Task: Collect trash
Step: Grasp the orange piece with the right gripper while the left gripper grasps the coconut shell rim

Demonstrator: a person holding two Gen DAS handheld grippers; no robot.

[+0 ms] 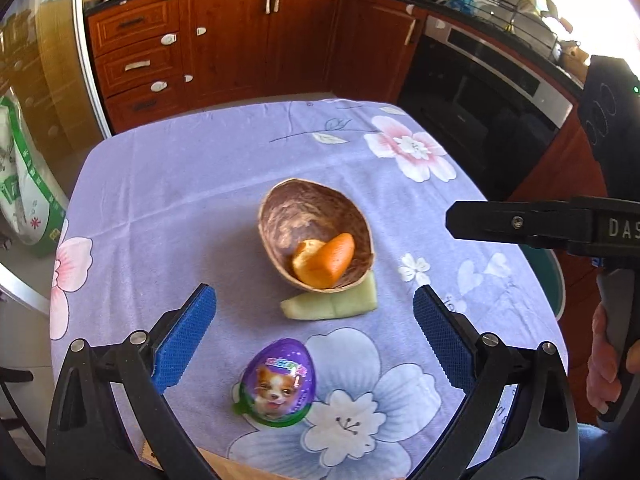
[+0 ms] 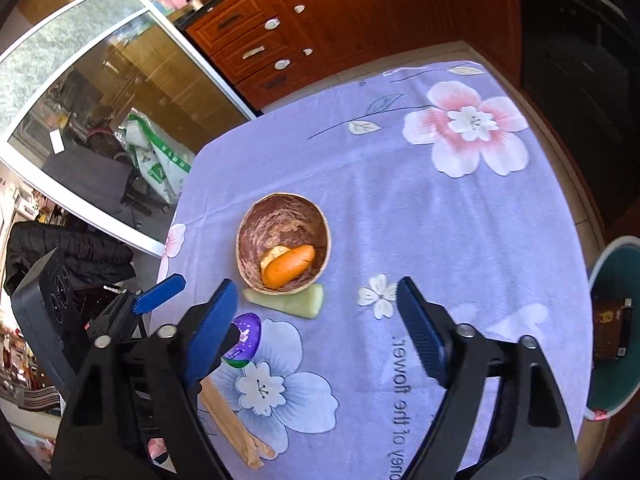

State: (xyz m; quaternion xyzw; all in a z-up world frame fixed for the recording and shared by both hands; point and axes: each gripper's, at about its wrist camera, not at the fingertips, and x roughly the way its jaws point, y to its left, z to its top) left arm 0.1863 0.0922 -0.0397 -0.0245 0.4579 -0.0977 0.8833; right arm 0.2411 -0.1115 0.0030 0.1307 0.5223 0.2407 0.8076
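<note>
A brown coconut-shell bowl (image 1: 316,232) (image 2: 283,238) sits mid-table and holds an orange peel (image 1: 325,261) (image 2: 288,266). A pale green melon rind (image 1: 332,304) (image 2: 292,300) lies against the bowl's near side. A purple egg-shaped wrapper with a puppy picture (image 1: 278,382) (image 2: 245,340) lies nearer. My left gripper (image 1: 314,322) is open and empty, above the egg wrapper, its jaws wide apart. My right gripper (image 2: 316,320) is open and empty, hovering near the rind; it also shows at the right edge of the left wrist view (image 1: 520,224).
The table wears a purple floral cloth (image 1: 200,184) (image 2: 400,208). A green bin (image 2: 616,320) stands off the table's right edge with a brown item inside. Wooden sticks (image 2: 232,428) lie at the near edge. Red-brown cabinets (image 1: 240,40) and an oven (image 1: 480,100) stand beyond.
</note>
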